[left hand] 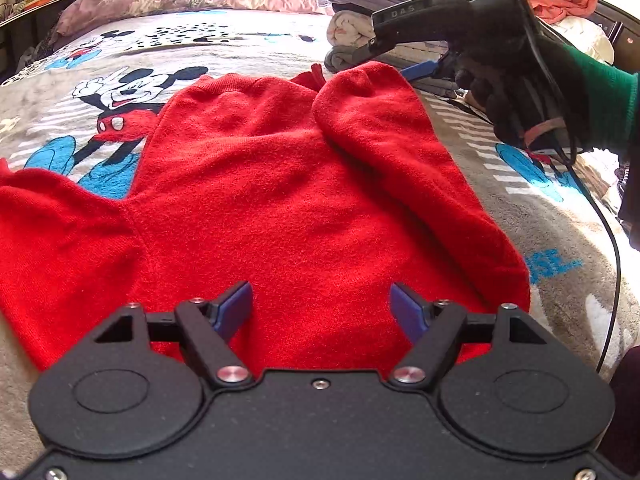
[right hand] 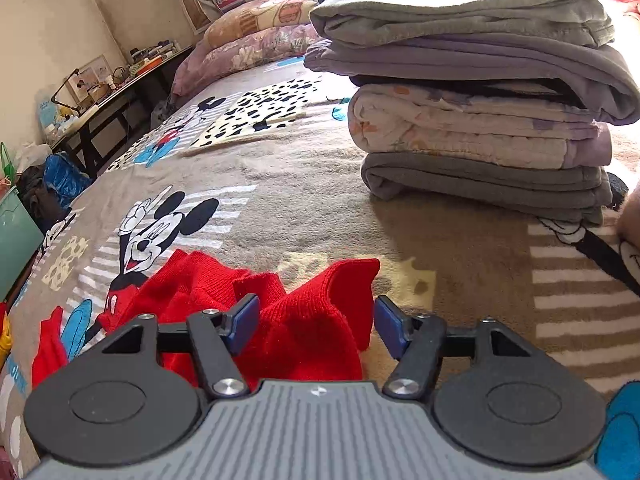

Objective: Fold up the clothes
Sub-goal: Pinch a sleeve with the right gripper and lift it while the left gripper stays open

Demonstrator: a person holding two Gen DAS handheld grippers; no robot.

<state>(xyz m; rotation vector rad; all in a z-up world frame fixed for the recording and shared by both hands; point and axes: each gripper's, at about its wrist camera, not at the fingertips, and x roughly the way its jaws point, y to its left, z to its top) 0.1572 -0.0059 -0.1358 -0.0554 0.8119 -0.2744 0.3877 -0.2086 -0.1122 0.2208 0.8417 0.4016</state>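
**Red sweater flat on the Mickey blanket, both grippers wide open**

So the sweater (left hand: 280,200) is spread on the blanket (left hand: 560,240), right sleeve (left hand: 400,152) folded in over the body, left sleeve (left hand: 60,240) out to the side. Left gripper (left hand: 321,312) hovers over the near hem, jaws wide apart, nothing held. Right gripper (right hand: 316,328) is spread just as wide above the sleeve cuff (right hand: 340,300), holding nothing; the gloved hand (left hand: 520,92) is on its handle. Readable text: "DAS" on the right gripper's finger (left hand: 394,14), and blue letters "SE." on the blanket. A folded stack (right hand: 480,120) sits far right.
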